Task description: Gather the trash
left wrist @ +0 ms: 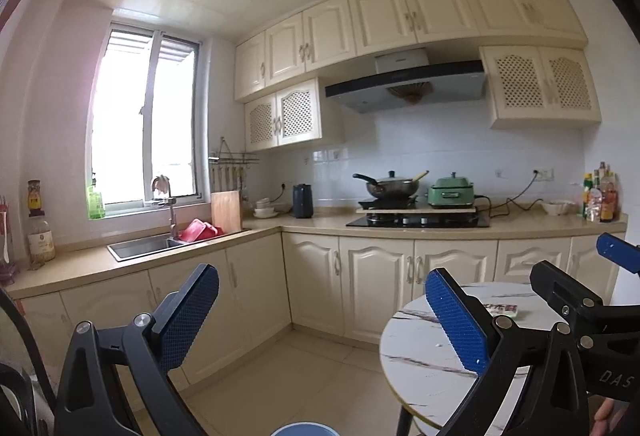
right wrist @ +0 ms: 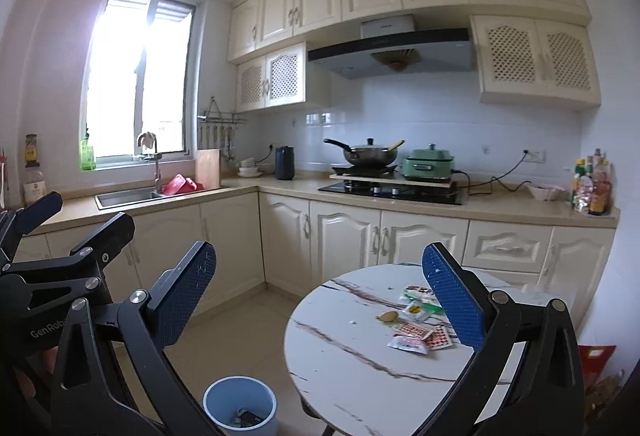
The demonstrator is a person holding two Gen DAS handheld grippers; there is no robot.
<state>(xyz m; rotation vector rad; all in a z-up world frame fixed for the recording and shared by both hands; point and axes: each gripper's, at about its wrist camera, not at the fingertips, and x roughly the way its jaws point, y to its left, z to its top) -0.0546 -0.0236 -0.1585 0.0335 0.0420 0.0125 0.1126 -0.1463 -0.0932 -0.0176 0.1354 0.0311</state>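
Observation:
Several snack wrappers (right wrist: pixel 420 332) and a small brown scrap (right wrist: pixel 387 315) lie on a round white marble table (right wrist: pixel 360 356). One wrapper (left wrist: pixel 500 309) shows in the left wrist view on the same table (left wrist: pixel 420 356). A light blue trash bin (right wrist: pixel 240 406) with some litter inside stands on the floor left of the table; its rim (left wrist: pixel 300 430) shows in the left view. My right gripper (right wrist: pixel 320 300) is open and empty, held above the table's near edge. My left gripper (left wrist: pixel 320 312) is open and empty, left of the table.
Cream cabinets and an L-shaped counter (right wrist: pixel 500 204) run along the far walls, with a sink (right wrist: pixel 124 196), a stove with a wok (right wrist: pixel 370 154) and a green cooker (right wrist: pixel 428 164). Tiled floor (right wrist: pixel 240 336) lies between table and cabinets. A red bag (right wrist: pixel 596 356) sits right of the table.

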